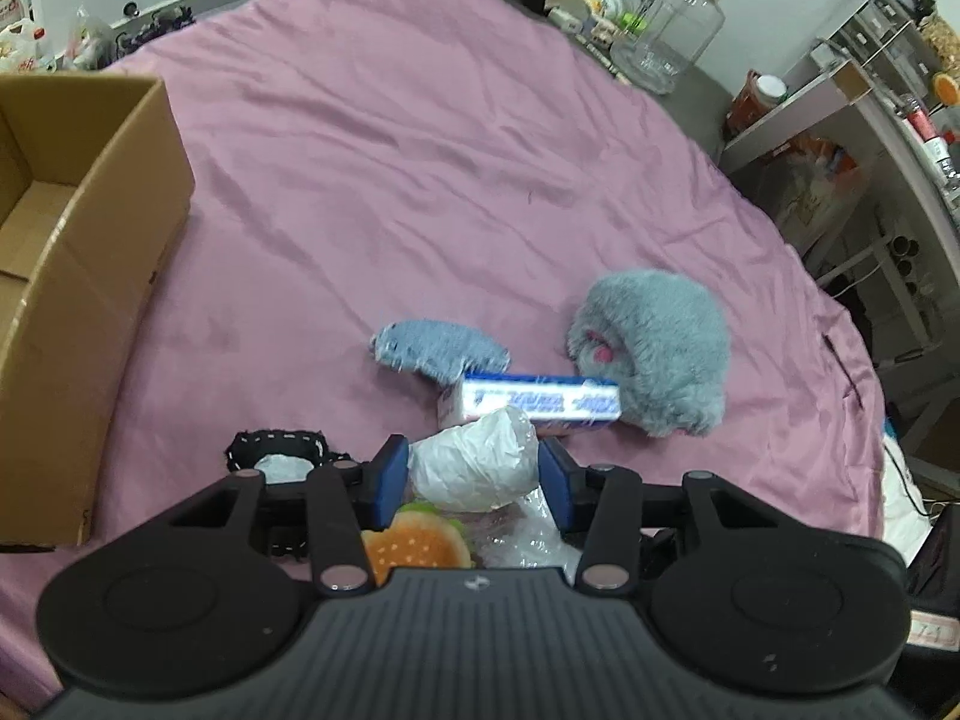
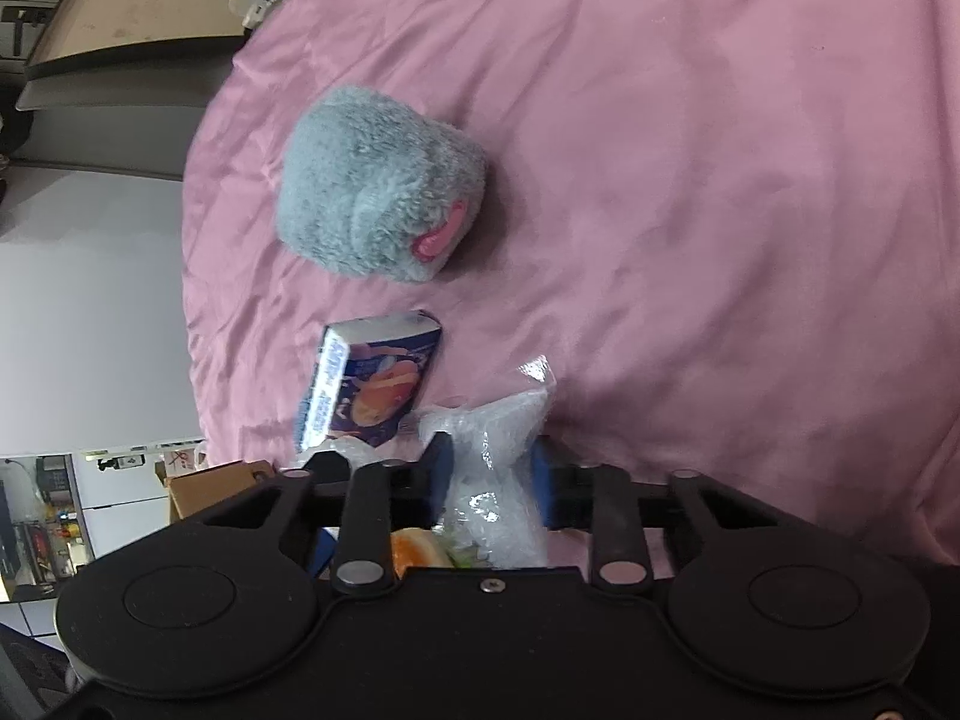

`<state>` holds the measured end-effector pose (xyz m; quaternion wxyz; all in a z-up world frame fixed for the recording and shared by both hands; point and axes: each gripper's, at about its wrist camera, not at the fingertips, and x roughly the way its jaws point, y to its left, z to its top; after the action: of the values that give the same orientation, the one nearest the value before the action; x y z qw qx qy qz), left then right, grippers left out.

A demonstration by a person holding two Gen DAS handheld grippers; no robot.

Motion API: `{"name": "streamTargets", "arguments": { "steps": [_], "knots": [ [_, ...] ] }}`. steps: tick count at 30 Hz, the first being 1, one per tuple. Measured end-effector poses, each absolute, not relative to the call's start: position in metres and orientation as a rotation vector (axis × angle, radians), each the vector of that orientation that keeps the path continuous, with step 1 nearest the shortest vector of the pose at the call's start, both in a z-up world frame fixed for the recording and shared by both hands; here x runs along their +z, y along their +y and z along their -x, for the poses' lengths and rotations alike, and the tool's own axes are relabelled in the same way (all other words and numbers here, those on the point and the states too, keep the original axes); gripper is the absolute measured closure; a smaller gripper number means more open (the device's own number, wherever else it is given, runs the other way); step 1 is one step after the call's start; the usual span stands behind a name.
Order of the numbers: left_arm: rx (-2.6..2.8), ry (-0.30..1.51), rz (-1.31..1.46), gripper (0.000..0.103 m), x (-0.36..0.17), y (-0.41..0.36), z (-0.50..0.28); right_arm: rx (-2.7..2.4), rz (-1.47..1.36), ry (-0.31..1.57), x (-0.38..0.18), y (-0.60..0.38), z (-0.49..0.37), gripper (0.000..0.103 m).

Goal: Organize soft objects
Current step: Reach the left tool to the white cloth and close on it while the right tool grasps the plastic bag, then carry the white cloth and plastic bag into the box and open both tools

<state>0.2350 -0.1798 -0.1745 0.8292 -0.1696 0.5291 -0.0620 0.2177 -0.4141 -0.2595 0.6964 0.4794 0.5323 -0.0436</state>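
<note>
Pink sheet (image 1: 420, 180) spread over a bed, seen from both wrists. Left gripper (image 1: 474, 474) near the bottom edge, blue fingers (image 1: 390, 480) pinching a crumpled white plastic bundle (image 1: 474, 465). Right gripper (image 2: 489, 480) likewise low in its view, fingers (image 2: 543, 489) clamped on a clear bubble-wrap bag (image 2: 498, 480). Toy burger (image 1: 414, 543) just under the left fingers. Blue-and-white box (image 1: 534, 405) just beyond the bundle, touching a fluffy grey plush (image 1: 654, 354). Blue cloth (image 1: 438, 351) resting against the box. Black lace piece (image 1: 276, 450) to the left. Open cardboard box (image 1: 90, 252) at far left on the sheet.
</note>
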Motion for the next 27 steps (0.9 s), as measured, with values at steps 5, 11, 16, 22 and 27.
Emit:
{"name": "streamTargets", "arguments": {
  "steps": [5, 11, 16, 22, 27],
  "knots": [
    [-0.141, 1.088, 0.357, 0.057, -0.158, -0.166, -0.220, -0.108, -1.033, 1.112, -0.237, -0.408, -0.206, 0.081],
    [-0.158, 1.042, 0.337, 0.057, -0.140, -0.150, -0.202, -0.115, -1.011, 1.009, -0.207, -0.405, -0.182, 0.081],
    [-0.169, 1.003, 0.332, 0.057, -0.123, -0.135, -0.188, -0.112, -0.970, 0.921, -0.181, -0.395, -0.164, 0.081],
    [-0.175, 0.957, 0.319, 0.057, -0.100, -0.114, -0.170, -0.093, -0.921, 0.840, -0.158, -0.382, -0.150, 0.081],
    [-0.158, 0.922, 0.306, 0.057, -0.086, -0.094, -0.157, -0.043, -0.878, 0.769, -0.139, -0.368, -0.140, 0.081]
  ]
}}
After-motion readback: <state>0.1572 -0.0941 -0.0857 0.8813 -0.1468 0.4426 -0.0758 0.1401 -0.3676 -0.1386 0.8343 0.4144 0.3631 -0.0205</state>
